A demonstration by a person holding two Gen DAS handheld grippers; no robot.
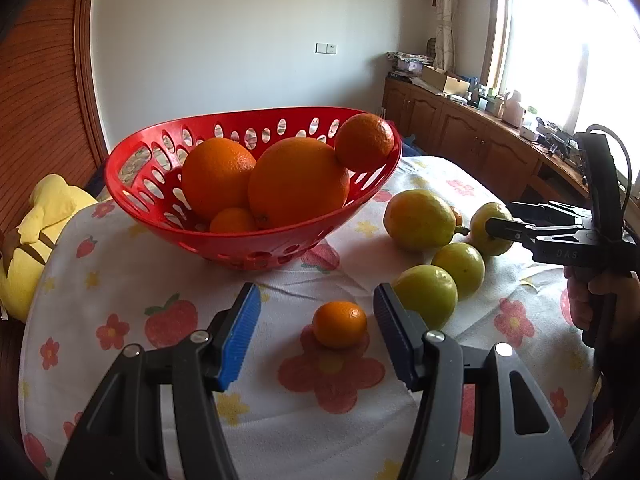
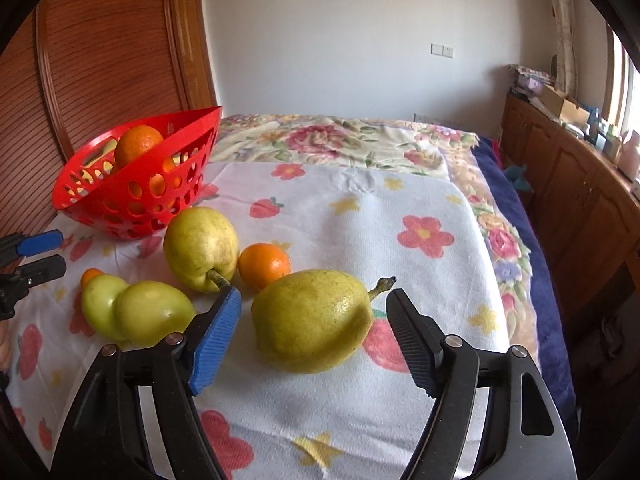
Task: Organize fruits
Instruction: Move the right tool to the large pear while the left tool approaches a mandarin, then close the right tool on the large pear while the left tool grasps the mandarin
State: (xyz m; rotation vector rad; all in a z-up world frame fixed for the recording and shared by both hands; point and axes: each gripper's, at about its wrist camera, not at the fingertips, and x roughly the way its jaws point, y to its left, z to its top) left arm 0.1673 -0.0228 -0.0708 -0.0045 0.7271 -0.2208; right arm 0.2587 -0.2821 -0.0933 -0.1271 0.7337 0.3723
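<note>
Standing beside the bed, one sees a white cloth with printed flowers and strawberries (image 2: 360, 208) spread over a floral blanket (image 2: 320, 136), and the fruits lie on this cloth. A red basket (image 1: 144, 184) with oval holes sits at the far left part of the cloth, close to a wooden headboard (image 2: 100, 60). It holds two big oranges (image 1: 298, 182), a smaller orange (image 1: 364, 142) leaning on its rim and a little one low in front.

The left gripper (image 1: 316, 336) hangs low over the cloth with its jaws apart. A small mandarin (image 1: 339, 324) lies on the cloth between them, nearer to the dark finger, and no pad touches it. Just beside the dark finger lie two green round fruits (image 1: 426, 294), one touching the other.

The right gripper (image 2: 316, 332) also has its jaws apart. A yellow pear (image 2: 312, 320) lies on its side between them, its stem pointing to the right, and there is a clear gap to both pads. Behind it a second pear (image 2: 200, 248) rests with its stem toward the blue finger, and another mandarin (image 2: 264, 265) sits just beside it. In the left wrist view a hand (image 1: 588, 300) is holding the handle of the right gripper. A yellow plush toy (image 1: 44, 232) lies at the left edge of the bed.
</note>
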